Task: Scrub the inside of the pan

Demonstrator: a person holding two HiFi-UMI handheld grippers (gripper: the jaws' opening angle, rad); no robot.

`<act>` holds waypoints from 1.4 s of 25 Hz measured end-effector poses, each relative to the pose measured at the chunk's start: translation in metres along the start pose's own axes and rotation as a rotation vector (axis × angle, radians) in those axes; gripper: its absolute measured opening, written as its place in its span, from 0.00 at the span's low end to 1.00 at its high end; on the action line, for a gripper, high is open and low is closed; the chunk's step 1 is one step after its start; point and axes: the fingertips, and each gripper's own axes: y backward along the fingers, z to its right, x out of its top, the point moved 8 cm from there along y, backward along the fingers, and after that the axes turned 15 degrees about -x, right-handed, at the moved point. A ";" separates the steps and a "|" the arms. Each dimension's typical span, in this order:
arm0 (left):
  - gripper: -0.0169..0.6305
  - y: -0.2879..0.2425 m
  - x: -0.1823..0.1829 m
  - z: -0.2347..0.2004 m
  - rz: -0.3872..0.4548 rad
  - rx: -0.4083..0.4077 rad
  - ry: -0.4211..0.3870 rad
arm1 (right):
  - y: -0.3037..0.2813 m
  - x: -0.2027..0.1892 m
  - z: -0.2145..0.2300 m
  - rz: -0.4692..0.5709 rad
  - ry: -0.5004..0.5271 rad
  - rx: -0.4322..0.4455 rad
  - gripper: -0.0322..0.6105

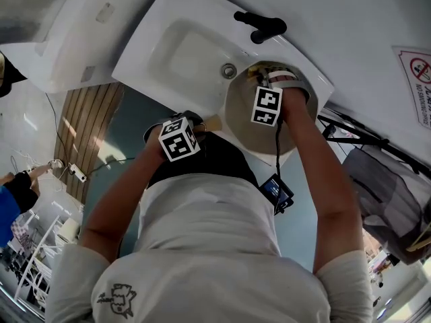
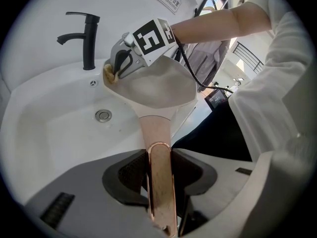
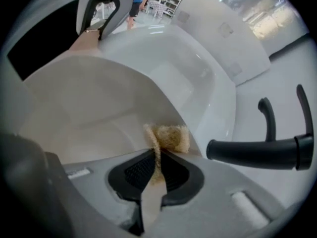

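A cream pan [image 1: 250, 116] with a copper-pink handle [image 2: 159, 175] is held tilted over the white sink [image 1: 178, 52]. My left gripper [image 2: 159, 182] is shut on that handle, the pan bowl [image 2: 158, 86] stretching away from it. My right gripper [image 3: 157, 170] is shut on a tan scrub pad [image 3: 171, 138], which folds over the pan's rim [image 3: 148, 83] on the side nearest the tap. In the left gripper view the right gripper [image 2: 119, 66] and the scrub pad [image 2: 108, 75] sit at the pan's far rim. In the head view the right gripper [image 1: 264, 81] is over the pan.
A black tap [image 1: 261, 25] stands at the sink's back edge, close to the right gripper. The drain [image 1: 229, 70] lies in the basin beside the pan. A white wall with a warning sign [image 1: 417, 83] is behind. A person's arms and torso [image 1: 209, 234] fill the foreground.
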 end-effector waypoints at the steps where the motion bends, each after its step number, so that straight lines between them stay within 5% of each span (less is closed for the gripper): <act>1: 0.27 0.000 0.000 0.000 -0.002 0.004 -0.004 | 0.000 0.004 -0.003 0.033 -0.017 0.029 0.11; 11: 0.27 -0.001 -0.001 0.000 -0.012 0.021 -0.005 | 0.015 0.036 -0.041 0.304 -0.238 0.381 0.11; 19: 0.27 -0.002 0.000 0.001 -0.009 0.024 0.004 | 0.033 0.036 -0.070 0.342 -0.508 0.859 0.11; 24: 0.27 -0.003 -0.001 0.001 -0.007 0.025 0.007 | 0.041 0.025 -0.088 0.235 -0.627 1.117 0.11; 29: 0.27 -0.003 0.000 0.002 -0.008 0.029 0.012 | 0.044 0.006 -0.106 -0.066 -0.719 1.339 0.11; 35: 0.27 -0.004 0.001 0.002 -0.014 0.027 0.011 | 0.051 -0.015 -0.117 -0.371 -0.624 1.408 0.10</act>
